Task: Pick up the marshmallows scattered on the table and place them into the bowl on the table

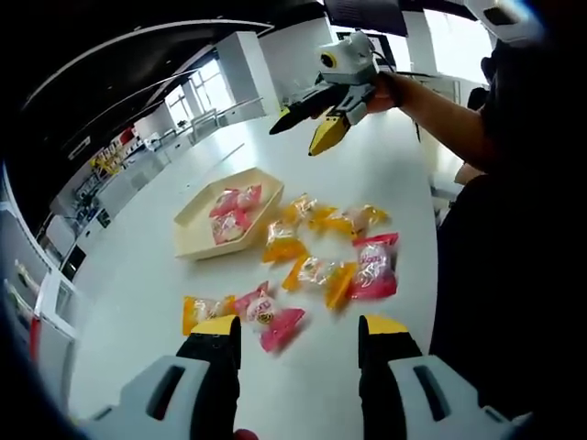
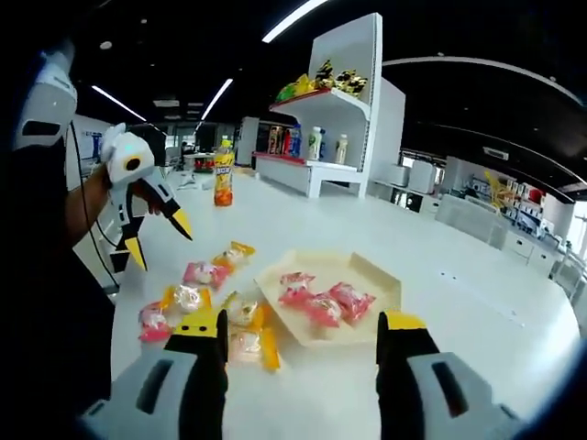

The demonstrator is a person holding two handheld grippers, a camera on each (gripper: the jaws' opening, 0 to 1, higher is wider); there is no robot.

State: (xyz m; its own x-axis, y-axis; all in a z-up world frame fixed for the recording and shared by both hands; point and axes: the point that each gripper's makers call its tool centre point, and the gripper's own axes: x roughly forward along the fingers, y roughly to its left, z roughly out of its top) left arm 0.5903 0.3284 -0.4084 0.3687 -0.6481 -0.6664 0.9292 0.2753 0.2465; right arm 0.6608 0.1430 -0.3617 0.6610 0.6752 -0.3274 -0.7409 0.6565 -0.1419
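Left gripper [image 1: 298,341] jaws apart, empty, above the marshmallows [image 1: 316,252] scattered mid-table [image 1: 138,275]. Right gripper [image 2: 303,335] jaws apart, empty, over the bowl's [image 2: 367,275] near rim.

Glossy plastic marshmallow wrappers [image 1: 374,266]; smooth white table [image 1: 165,275]; matt bowl [image 1: 197,234].

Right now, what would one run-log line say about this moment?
left tool: open, empty | right tool: open, empty | bowl: some marshmallow packets inside | other marshmallow packets: scattered on table
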